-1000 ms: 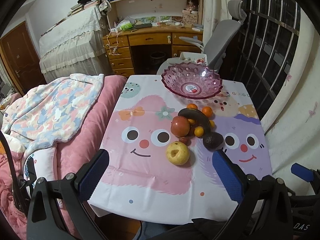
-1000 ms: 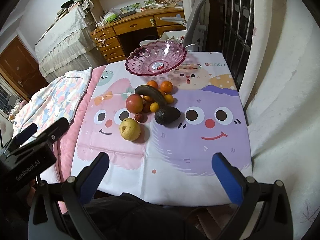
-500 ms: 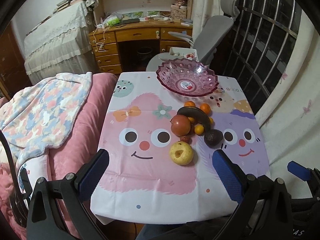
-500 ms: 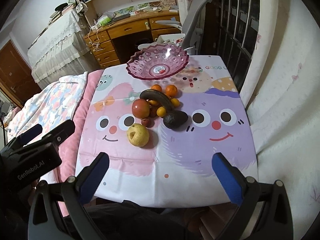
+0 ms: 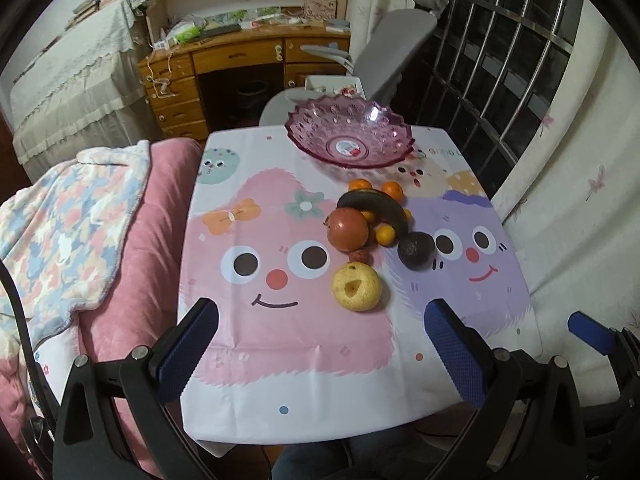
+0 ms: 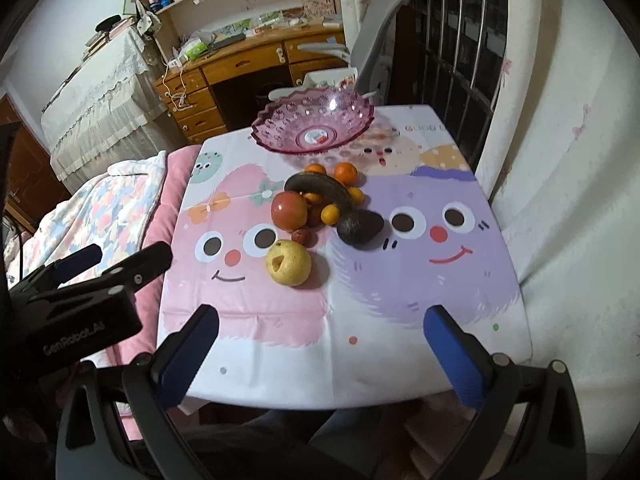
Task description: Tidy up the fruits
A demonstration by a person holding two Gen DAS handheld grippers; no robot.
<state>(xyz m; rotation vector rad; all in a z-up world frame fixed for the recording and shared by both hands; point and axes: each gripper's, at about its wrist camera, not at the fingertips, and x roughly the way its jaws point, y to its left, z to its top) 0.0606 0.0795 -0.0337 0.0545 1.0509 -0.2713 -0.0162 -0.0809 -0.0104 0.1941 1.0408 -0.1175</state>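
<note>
A pile of fruit lies mid-table: a yellow pear (image 5: 355, 286) (image 6: 288, 263) nearest me, a red apple (image 5: 347, 229) (image 6: 289, 210), a dark avocado (image 5: 416, 250) (image 6: 359, 226), a blackened banana (image 5: 374, 205) (image 6: 320, 189), several small oranges (image 5: 386, 235) (image 6: 345, 172) and a small red lychee (image 5: 359, 256) (image 6: 301, 237). An empty pink glass bowl (image 5: 349, 136) (image 6: 313, 126) stands at the far edge. My left gripper (image 5: 320, 354) and right gripper (image 6: 322, 354) are both open and empty, above the near table edge, short of the fruit.
The table carries a cartoon-face cloth (image 5: 280, 320). A pink bed with a patterned blanket (image 5: 64, 232) lies on the left. A curtain and barred window (image 5: 520, 80) are on the right. A grey chair (image 5: 384, 48) and a wooden desk (image 5: 224, 60) stand behind the table.
Both grippers have pulled back and up a little, so the table looks smaller and more centred. The fruit and bowl have not moved. Both grippers stay open.
</note>
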